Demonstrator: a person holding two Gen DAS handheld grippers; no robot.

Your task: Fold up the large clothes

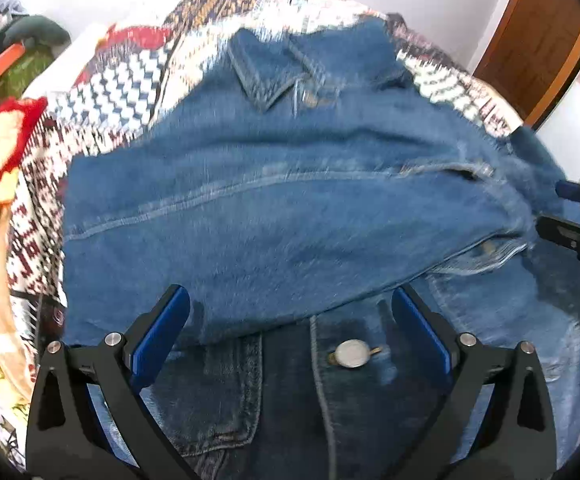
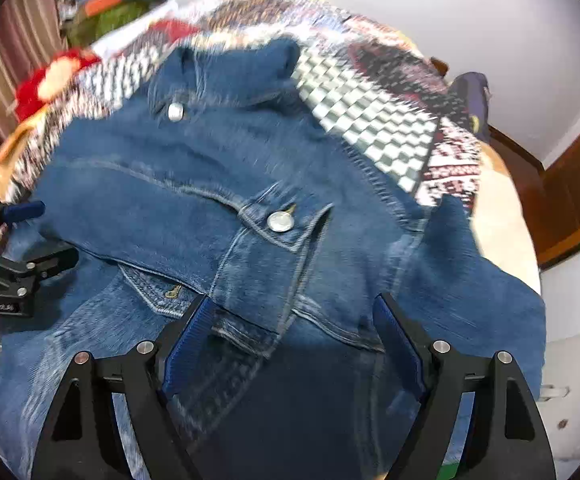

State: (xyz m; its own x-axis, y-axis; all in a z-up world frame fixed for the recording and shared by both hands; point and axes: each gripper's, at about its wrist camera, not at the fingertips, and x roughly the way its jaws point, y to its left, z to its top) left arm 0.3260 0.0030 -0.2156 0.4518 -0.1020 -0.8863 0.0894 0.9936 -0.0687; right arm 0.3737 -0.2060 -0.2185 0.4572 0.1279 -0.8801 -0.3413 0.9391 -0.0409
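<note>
Your left gripper (image 1: 290,320) and right gripper (image 2: 290,320) both stand spread, pinching nothing. The denim jacket (image 1: 290,208) lies just ahead of and under both, on a patterned quilt (image 1: 122,84). Judged step: mid-fold, one panel laid across. Next, grasp a hem edge. The right view alone shows the chest pocket flap (image 2: 286,220); the left alone shows the collar (image 1: 262,72).

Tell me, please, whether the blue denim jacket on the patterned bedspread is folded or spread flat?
Partly folded: on the blue denim jacket, one panel lies doubled over the front, covering it above the metal button. Both open grippers hover over it.
</note>
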